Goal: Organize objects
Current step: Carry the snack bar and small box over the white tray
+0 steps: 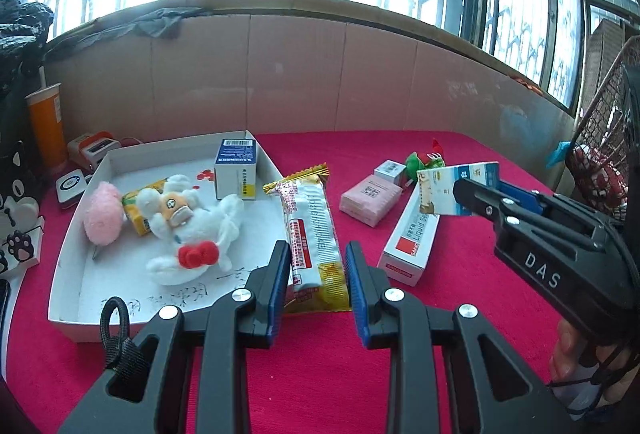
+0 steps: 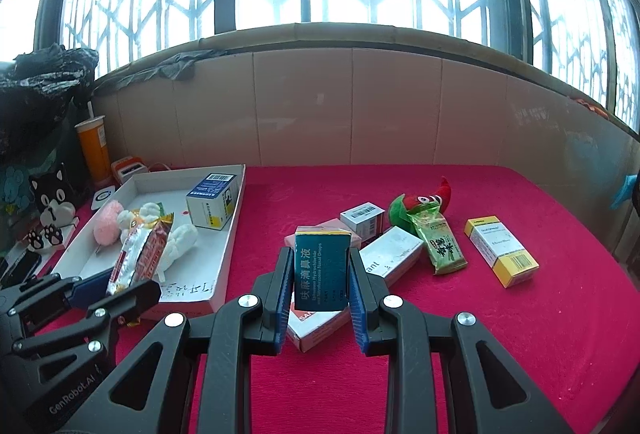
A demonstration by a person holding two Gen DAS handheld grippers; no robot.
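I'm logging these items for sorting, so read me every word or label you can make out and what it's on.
"DAS": right gripper body.
"GenRobot.AI": left gripper body.
"Nasal Drops", plus Chinese characters: blue box held by the right gripper.
"Liquid", "SANO": long white box.
Chinese characters: green packet.
Snack bar, yellow box, tray handwriting, barcodes: too small to read.

I note the table cover [image 2: 520, 334] is matt red cloth with a fine nap. Snack wrapper [image 1: 316, 234] is glossy foil-plastic; tray [image 1: 68, 274] and nasal drops box [image 2: 321, 270] matt white and teal card. Plush toy [image 1: 192, 226] fuzzy.
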